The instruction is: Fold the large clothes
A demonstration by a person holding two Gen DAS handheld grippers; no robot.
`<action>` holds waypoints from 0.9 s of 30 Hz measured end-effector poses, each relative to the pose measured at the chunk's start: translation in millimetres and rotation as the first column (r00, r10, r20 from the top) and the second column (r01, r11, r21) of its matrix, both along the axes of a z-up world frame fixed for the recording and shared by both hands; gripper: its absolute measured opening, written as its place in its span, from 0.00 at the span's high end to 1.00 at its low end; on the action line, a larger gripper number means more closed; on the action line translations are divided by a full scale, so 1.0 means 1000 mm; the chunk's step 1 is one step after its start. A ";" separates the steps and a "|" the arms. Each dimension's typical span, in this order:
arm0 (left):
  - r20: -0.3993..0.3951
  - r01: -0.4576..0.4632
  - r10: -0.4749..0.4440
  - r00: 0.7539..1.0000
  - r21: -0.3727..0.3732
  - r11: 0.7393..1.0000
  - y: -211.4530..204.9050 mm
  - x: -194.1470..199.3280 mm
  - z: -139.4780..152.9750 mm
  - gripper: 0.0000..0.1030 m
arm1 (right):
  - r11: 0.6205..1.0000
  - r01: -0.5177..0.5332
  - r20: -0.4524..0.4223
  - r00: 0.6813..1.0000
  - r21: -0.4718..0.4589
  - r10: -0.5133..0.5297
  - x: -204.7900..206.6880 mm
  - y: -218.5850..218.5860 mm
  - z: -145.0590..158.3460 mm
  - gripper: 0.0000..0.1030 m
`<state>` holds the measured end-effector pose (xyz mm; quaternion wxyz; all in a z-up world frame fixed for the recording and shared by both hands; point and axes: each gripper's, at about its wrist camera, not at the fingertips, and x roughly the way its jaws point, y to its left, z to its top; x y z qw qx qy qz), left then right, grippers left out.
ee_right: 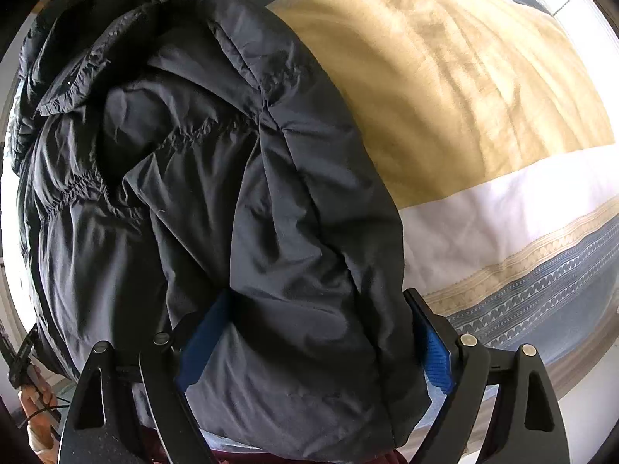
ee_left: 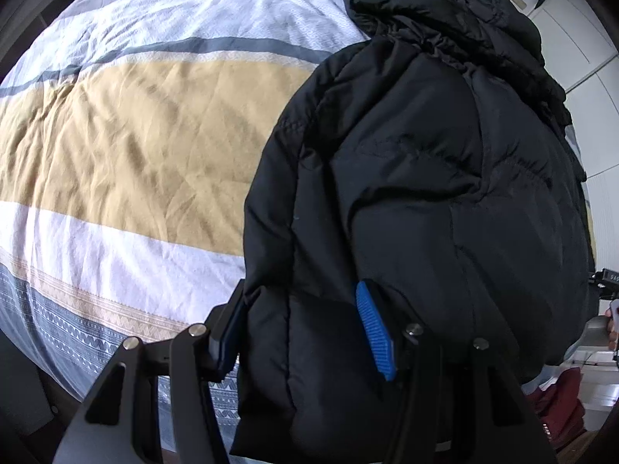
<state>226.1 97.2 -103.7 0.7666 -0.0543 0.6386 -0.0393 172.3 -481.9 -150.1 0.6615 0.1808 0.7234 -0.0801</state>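
A black puffer jacket [ee_left: 418,178] lies folded into a thick bundle on the right half of a striped bed cover [ee_left: 127,147]. My left gripper [ee_left: 298,301] points down at its near edge. Its blue pads [ee_left: 375,332] press on a thick fold of the jacket from both sides. In the right wrist view the same jacket [ee_right: 201,178] fills the left and middle. There my right gripper [ee_right: 317,297] stands wide, and a bulky fold fills the whole gap and touches both blue pads [ee_right: 437,352]. The jacket's hood end is bunched at the far side.
The bed cover [ee_right: 483,89] has yellow, white and grey bands and stretches beside the jacket. White cupboard doors [ee_left: 572,38] stand beyond the bed. A maroon cloth [ee_left: 557,406] lies low past the bed's edge. A person's hand [ee_right: 35,406] shows at the lower left.
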 end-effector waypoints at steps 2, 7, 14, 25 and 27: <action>0.006 0.000 0.000 1.000 0.007 1.000 -0.005 -0.001 -0.001 0.48 | 1.000 -0.001 -0.005 1.000 -0.003 0.001 0.005 0.010 -0.003 0.15; 0.013 0.001 -0.001 1.000 0.022 1.000 -0.023 -0.001 -0.008 0.48 | 1.000 -0.018 -0.019 1.000 -0.008 0.018 0.014 0.019 -0.008 0.15; 0.020 -0.003 0.002 1.000 0.027 1.000 -0.024 -0.003 -0.022 0.48 | 1.000 -0.021 -0.038 0.999 -0.004 0.020 0.020 0.035 -0.022 0.15; 0.002 -0.029 0.028 1.000 0.018 0.999 -0.007 -0.013 -0.040 0.40 | 1.000 -0.024 -0.046 0.999 0.010 0.024 0.021 0.043 -0.045 0.13; -0.009 -0.048 0.048 0.999 -0.001 0.999 0.000 -0.018 -0.042 0.40 | 1.000 -0.023 -0.046 0.999 0.015 0.024 0.019 0.046 -0.048 0.13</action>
